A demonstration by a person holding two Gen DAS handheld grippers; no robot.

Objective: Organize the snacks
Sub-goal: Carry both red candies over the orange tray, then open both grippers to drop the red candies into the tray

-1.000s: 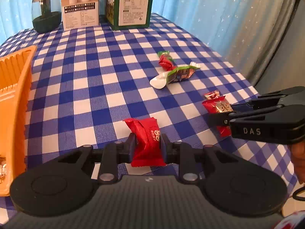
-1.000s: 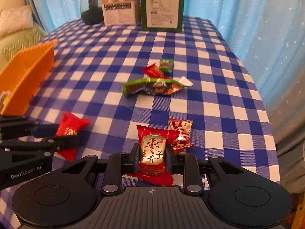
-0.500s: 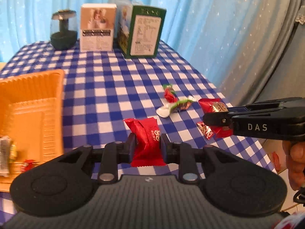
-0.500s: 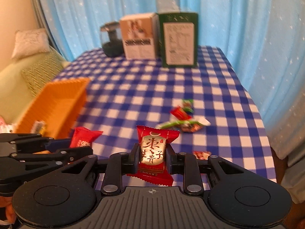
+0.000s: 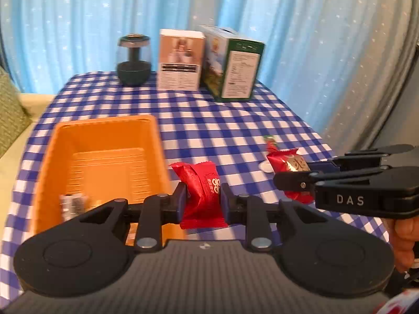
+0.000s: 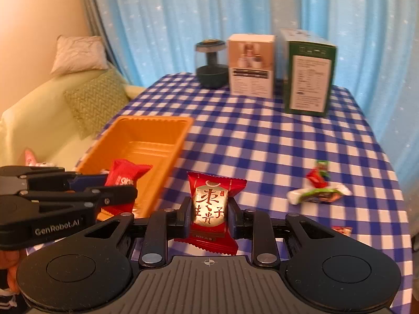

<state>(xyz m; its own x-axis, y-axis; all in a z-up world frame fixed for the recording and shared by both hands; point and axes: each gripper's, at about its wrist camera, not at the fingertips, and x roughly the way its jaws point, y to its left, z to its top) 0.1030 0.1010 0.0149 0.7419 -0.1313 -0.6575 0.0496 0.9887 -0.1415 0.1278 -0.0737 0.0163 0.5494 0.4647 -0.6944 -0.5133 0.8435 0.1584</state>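
My left gripper is shut on a plain red snack packet, held above the table just right of the orange tray. My right gripper is shut on a red packet with gold Chinese characters, also lifted clear of the cloth. In the right wrist view the left gripper with its red packet hangs over the orange tray's near corner. In the left wrist view the right gripper with its packet is at the right. Several wrapped snacks lie in the tray's near end.
On the blue-checked tablecloth remain a green-and-white wrapper, a small red-green candy and a small red packet. At the far end stand a dark jar, a white box and a green box. A sofa with cushions lies left.
Both grippers rose off the table with their packets and swung left toward the orange tray, which now fills much more of both views.
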